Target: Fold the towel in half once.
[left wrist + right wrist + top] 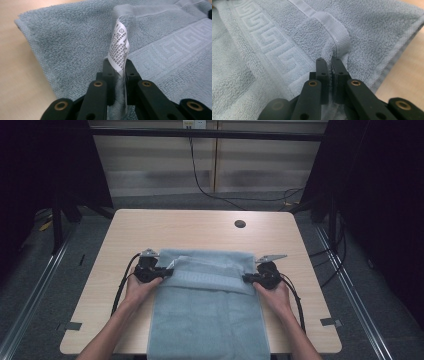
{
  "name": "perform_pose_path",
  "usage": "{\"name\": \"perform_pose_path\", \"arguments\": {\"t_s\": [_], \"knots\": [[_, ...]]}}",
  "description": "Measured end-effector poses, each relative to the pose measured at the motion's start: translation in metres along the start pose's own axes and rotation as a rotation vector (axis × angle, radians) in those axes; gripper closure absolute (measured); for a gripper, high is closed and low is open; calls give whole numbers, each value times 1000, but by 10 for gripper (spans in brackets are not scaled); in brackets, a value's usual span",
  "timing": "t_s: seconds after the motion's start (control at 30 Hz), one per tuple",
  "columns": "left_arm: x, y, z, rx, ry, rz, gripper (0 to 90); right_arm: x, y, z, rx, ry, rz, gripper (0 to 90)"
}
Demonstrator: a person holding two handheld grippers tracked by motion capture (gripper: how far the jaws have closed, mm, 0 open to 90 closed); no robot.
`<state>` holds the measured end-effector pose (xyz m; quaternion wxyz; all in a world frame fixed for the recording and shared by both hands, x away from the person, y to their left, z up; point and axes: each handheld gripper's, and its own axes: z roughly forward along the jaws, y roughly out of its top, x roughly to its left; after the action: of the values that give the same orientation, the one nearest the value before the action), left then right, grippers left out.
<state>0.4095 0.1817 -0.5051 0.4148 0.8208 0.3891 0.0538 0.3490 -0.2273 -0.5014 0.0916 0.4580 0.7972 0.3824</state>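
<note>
I have a blue-grey terry towel [207, 310] spread on the light wooden worktop [200, 227], its near end running off the edge at 6 o'clock and its far end folded back over itself around the middle of the worktop.

My left gripper [155, 271] sits at the towel's 9 o'clock side. In the left gripper view its fingers [109, 72] are pressed together on a pinch of towel edge, and the white care label [119, 48] stands up out of the grip, printed with laundry symbols and small text that I can't read. The lifted hem curls over just behind the label. Bare worktop shows off toward 9 o'clock of that view.

My right gripper [254, 278] sits at the towel's 3 o'clock side, about level with the left one. In the right gripper view its fingers [322, 72] are closed with barely a slit between them, clamping the towel's edge where the flat woven hem band [337, 31] loops up and over. A Greek-key border [268, 43] runs diagonally across the towel from 10 o'clock toward the fingers; the same border shows in the left gripper view at 3 o'clock.

From the high view, each hand [139, 287] wraps its gripper, cables trailing back toward me, and a round grommet hole [240, 224] sits in the worktop toward 1 o'clock, well apart from the towel.
</note>
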Motion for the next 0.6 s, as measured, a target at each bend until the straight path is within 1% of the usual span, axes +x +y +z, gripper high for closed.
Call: {"name": "perform_pose_path", "arguments": {"t_s": [0.07, 0.1, 0.17, 0.2, 0.27, 0.3, 0.33, 0.37, 0.4, 0.47, 0.5, 0.53, 0.57, 0.6], "knots": [[6, 6, 4, 3, 1, -5, 830, -6, 7, 5, 3, -11, 12, 862], [10, 9, 6, -1, 10, -9, 830, -8, 12, 8, 4, -23, 16, 863], [16, 12, 9, -13, 23, -11, 830, -14, 18, 16, -11, -29, 28, 863], [17, 13, 10, -17, 30, -9, 830, -16, 21, 19, -18, -34, 25, 863], [21, 16, 14, -30, 45, 0, 829, -19, 25, 23, -26, -34, 35, 863], [23, 17, 16, -39, 50, -7, 829, -21, 27, 25, -30, -39, 38, 863], [24, 18, 19, -47, 55, -14, 829, -23, 28, 26, -33, -47, 33, 862], [25, 21, 21, -49, 60, -13, 828, -24, 31, 27, -28, -55, 43, 862], [25, 22, 23, -50, 68, -8, 828, -25, 33, 28, -23, -73, 40, 863], [25, 25, 25, -47, 66, -15, 825, -26, 36, 29, -14, -94, 32, 862], [27, 27, 26, -45, 62, -20, 825, -27, 37, 29, -19, -104, 30, 863], [28, 27, 26, -44, 47, -40, 824, -28, 37, 29, -19, -101, 40, 863], [27, 28, 25, -44, 42, -53, 825, -29, 37, 29, -24, -98, 43, 863], [27, 28, 24, -42, 43, -46, 828, -29, 37, 27, -30, -89, 45, 865]]}}
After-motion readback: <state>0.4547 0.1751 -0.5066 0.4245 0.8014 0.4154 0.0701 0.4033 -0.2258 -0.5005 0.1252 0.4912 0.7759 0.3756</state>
